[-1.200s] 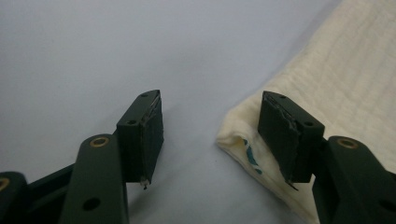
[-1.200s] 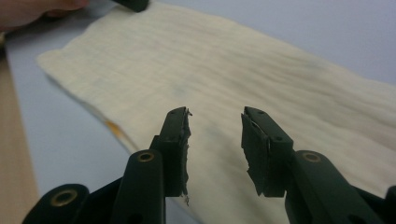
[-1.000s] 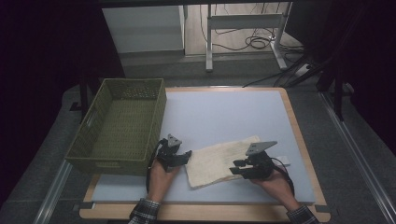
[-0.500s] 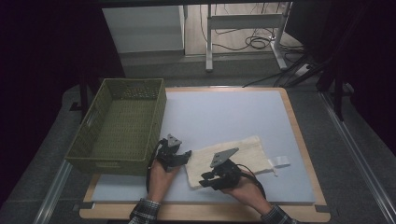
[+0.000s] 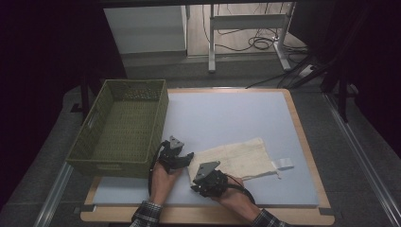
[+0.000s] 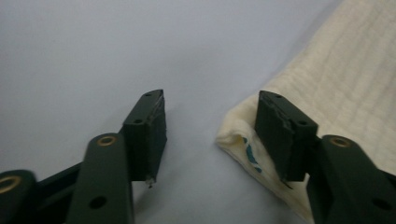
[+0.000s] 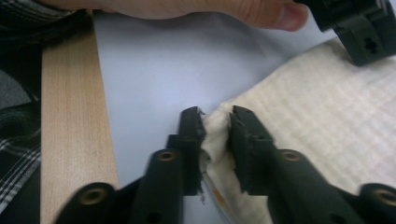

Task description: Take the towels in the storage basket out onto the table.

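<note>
A: How are the jaws of the right gripper (image 7: 215, 116) set?

B: They are drawn narrow and have just been closing; a bunched corner of the cloth (image 7: 322, 126) is pinched between them, and the pads are pressed against the fold.

A: And the left gripper (image 6: 211, 105)?

B: Its jaws are held about half apart and have just been closing a little. Nothing is pressed by them. The rolled edge of the cloth (image 6: 336, 79) lies just inside the right-hand jaw, and bare tabletop (image 6: 93, 56) is seen between the jaws and beyond the left-hand one.

A: Where is the cloth found overall?

B: It is spread flat on the tabletop (image 5: 236, 118), stretching away from both pairs of jaws. In the high view the cloth (image 5: 241, 158) is seen with the left gripper (image 5: 187, 158) at one near corner and the right gripper (image 5: 196, 184) at the next, the two set close together.

A: What lies beside the left gripper?

B: A green basket (image 5: 123, 127) is stood just outside it, away from the cloth.
</note>
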Demonstrator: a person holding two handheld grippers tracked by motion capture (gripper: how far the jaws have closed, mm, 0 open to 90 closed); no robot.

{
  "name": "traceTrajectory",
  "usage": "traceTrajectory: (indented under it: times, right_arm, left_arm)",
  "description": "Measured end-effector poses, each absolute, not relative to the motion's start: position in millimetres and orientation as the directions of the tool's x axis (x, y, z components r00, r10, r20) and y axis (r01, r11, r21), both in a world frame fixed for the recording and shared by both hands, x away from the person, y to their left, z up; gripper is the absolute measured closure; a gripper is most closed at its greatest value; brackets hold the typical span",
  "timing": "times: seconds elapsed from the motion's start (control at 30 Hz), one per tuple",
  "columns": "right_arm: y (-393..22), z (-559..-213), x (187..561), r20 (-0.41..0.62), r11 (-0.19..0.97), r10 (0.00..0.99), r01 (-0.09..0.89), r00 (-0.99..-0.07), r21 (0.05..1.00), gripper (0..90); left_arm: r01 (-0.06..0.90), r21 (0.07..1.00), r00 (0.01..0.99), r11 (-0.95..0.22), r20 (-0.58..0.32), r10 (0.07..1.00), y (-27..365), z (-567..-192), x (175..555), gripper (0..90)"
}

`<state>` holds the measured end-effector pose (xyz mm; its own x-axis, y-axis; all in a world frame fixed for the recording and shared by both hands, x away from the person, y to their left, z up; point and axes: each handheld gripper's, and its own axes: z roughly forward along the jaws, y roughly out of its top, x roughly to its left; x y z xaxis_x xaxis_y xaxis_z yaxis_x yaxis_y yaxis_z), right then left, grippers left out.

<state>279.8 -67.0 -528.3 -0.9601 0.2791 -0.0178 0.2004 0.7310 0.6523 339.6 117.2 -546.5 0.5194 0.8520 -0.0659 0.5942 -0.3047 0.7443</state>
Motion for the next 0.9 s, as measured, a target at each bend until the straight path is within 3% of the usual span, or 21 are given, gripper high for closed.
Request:
traceTrajectory:
  times: [0.03, 0.13, 0.3, 0.9]
  right_arm:
    - [-67.5, -528.4, 280.3, -0.013, 0.728, 0.288, 0.209, -0.958, 0.653, 80.2]
    - [-69.8, -529.1, 282.9, 0.013, 0.713, 0.307, 0.239, -0.952, 0.66, 84.6]
    - [-72.1, -529.2, 285.6, 0.058, 0.695, 0.318, 0.275, -0.946, 0.665, 85.7]
    - [-103.0, -499.0, 290.6, 0.132, 0.592, 0.33, 0.314, -0.934, 0.742, 85.5]
  left_arm:
    - [0.587, 0.748, 0.53, -0.311, -0.065, 0.846, 116.9, -546.3, 338.9, 48.6]
    - [0.556, 0.753, 0.583, -0.354, -0.049, 0.811, 113.4, -545.7, 336.2, 70.8]
    - [0.568, 0.75, 0.596, -0.338, -0.092, 0.798, 115.0, -545.2, 337.5, 85.8]
    - [0.461, 0.821, 0.627, -0.337, -0.032, 0.778, 94.5, -516.8, 340.0, 86.6]
